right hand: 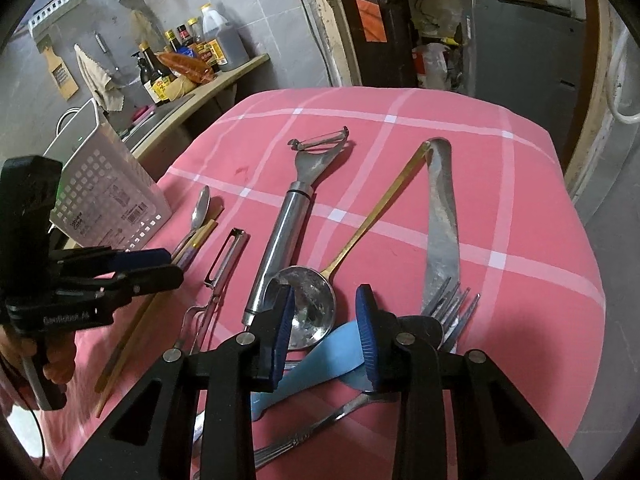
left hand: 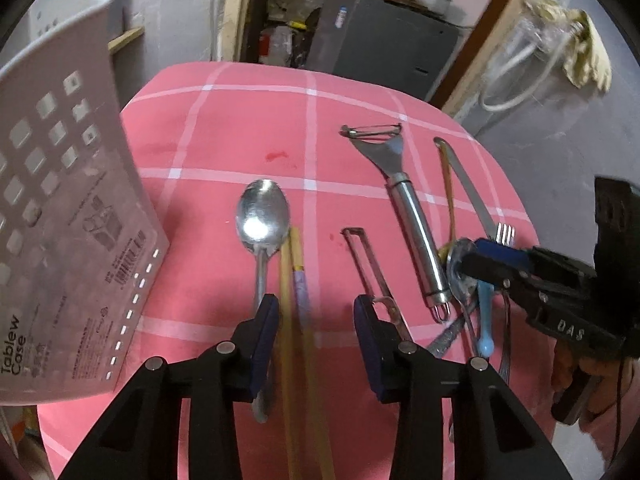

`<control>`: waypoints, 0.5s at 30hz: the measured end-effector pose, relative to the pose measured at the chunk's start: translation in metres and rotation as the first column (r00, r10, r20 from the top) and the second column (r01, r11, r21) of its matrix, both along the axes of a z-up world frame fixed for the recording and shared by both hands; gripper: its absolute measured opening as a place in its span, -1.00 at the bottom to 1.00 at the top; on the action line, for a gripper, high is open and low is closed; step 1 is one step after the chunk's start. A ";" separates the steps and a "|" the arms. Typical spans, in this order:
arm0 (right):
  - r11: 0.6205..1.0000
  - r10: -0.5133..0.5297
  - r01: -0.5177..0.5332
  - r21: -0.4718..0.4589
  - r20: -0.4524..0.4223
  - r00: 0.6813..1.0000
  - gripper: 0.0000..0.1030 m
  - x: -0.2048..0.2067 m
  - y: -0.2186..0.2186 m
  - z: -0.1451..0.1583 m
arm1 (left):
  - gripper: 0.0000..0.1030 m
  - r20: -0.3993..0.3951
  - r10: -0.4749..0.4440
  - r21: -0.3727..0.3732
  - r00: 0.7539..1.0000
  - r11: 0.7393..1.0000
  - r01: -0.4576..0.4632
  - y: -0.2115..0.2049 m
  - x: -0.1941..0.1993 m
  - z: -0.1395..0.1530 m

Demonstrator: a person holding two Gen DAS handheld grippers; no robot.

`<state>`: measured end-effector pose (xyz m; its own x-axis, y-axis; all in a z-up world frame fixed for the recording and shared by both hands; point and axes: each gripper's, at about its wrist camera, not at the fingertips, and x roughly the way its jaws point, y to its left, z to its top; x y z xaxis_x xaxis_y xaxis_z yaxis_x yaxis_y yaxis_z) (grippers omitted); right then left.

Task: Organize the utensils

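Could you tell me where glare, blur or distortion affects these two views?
Left wrist view: glare whitens the spoon bowl, the chopsticks smear with blur near the left claw, and the table's edge bows from fisheye distortion. Right wrist view: mostly sharp, with bright reflections in the ladle bowl, soft blur at the lower left, and dark lens corners.
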<state>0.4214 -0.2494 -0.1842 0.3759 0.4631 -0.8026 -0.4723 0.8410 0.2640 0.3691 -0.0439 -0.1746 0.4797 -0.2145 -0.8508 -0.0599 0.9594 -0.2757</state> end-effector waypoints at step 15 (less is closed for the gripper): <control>0.994 0.105 -0.106 -0.011 -0.071 0.992 -0.93 0.005 0.006 -0.001 | -0.76 -0.120 -0.018 -0.004 0.993 1.000 0.018 -0.007 0.020 -0.010</control>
